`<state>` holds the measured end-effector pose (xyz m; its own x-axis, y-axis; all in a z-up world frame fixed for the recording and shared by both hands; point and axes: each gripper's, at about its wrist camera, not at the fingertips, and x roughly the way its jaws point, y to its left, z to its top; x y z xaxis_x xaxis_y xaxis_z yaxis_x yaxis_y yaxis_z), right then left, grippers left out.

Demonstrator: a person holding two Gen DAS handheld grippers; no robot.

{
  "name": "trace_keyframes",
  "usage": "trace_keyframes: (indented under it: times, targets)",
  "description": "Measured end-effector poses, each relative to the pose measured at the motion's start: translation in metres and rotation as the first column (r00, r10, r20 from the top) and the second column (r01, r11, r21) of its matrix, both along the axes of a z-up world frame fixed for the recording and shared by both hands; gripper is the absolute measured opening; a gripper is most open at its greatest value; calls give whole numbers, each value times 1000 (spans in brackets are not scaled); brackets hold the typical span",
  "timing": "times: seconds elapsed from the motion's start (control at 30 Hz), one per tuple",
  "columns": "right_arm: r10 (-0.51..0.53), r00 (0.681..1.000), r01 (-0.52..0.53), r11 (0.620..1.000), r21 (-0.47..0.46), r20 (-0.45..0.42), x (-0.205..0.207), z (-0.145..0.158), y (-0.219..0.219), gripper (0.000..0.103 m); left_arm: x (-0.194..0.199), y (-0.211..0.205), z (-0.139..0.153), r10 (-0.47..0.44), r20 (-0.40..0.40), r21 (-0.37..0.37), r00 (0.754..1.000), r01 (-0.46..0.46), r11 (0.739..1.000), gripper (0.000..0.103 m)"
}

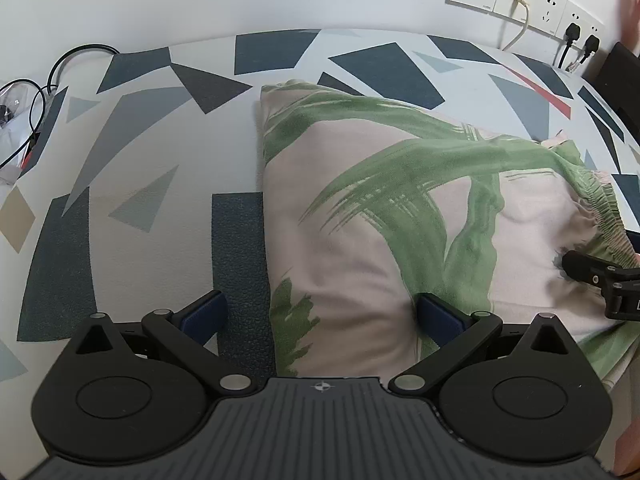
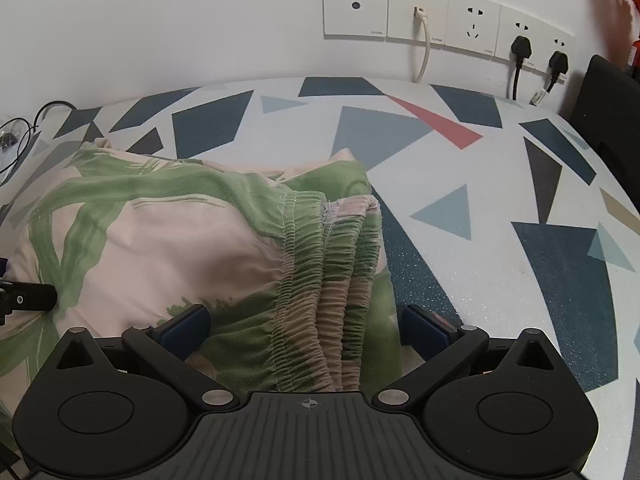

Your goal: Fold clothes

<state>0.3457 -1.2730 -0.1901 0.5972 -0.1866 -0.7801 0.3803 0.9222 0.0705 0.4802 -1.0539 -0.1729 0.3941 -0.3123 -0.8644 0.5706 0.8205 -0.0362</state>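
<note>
- Lying folded on a tabletop (image 2: 500, 184) patterned with grey, blue and red shapes is one garment (image 1: 380, 216), just ahead of both grippers.
- Two hand-held grippers show, each with two blue-tipped fingers.
- Left gripper (image 1: 320, 316): fingers spread wide, gripping nothing; the garment's left edge lies between them, one finger over bare tabletop, the other over cloth.
- Right gripper (image 2: 306, 326): fingers spread wide, straddling the gathered waistband (image 2: 332, 280); nothing is pinched.
- Garment: pale pink cloth with broad green brush-stroke markings, folded into a thick, puffy rectangle; the ruched elastic waistband is stacked in layers along its right side.
- Beyond the grippers, five white wall plates (image 2: 440, 12) hold three plugged cables.
</note>
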Motion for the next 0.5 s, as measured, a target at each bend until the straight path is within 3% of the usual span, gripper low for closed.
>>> trace_keyframes:
  times: [0.5]
  targets:
    - [-10,999,11,1000,17,-51,8,2,-1,102,-1,0,0,4,4,-2,1000,-4,1000,103]
